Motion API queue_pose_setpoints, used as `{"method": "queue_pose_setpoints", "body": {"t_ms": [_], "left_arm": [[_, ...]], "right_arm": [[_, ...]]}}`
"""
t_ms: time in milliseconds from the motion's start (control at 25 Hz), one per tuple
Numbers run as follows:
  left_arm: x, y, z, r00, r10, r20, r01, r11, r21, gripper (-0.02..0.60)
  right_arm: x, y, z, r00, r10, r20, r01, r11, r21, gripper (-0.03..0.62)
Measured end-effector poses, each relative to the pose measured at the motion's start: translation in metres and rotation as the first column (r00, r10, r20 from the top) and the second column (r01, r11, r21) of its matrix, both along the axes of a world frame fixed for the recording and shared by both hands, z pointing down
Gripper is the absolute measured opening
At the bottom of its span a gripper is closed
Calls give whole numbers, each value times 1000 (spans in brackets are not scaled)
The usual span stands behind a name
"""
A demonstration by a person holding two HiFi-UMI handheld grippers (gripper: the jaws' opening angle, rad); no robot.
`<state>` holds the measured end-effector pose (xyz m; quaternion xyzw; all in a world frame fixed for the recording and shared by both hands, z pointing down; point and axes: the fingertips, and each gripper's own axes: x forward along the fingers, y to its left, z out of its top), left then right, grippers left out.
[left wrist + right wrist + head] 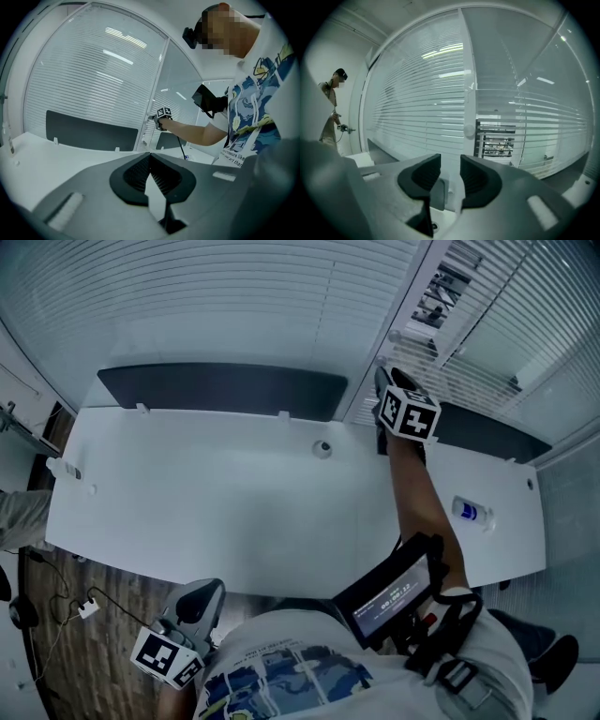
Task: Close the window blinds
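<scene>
Two slatted window blinds hang behind the desk. The left blind (234, 296) has its slats nearly flat; the right blind (487, 324) has gaps that show a room beyond. A round white knob (396, 336) sits on the frame post between them, and it shows straight ahead (468, 130) in the right gripper view. My right gripper (384, 376) is raised just below that knob, its jaws a narrow gap apart (450, 161) with nothing clearly between them. My left gripper (208, 589) hangs low by my body, shut and empty (150, 157).
A white desk (234, 512) stands between me and the window, with dark panels (225, 388) along its back edge. A small bottle (472, 512) lies at the desk's right and a cable grommet (322, 448) at its middle. Another person (330, 112) stands far left.
</scene>
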<state>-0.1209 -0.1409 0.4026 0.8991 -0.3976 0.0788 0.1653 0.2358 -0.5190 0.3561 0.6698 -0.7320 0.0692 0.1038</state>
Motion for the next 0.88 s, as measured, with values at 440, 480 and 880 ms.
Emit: {"method": "queue_pose_setpoints", "body": {"t_ms": [440,480,880], "left_arm": [[-11,42,-7,989,147,-7,-146,989,38,2],[-11,46,-7,987,160,-8,-160,986,41,2],[-7,98,-6,955,295,-29,-293,955,54,2]], "right_arm": [[-84,173,22,975,-195,-109,191,980,-47,8],[-89,190,24,974,-202,-104,198,979,-51,3],[-123,335,38,973,-216,-82,208,973,-97,3]]}}
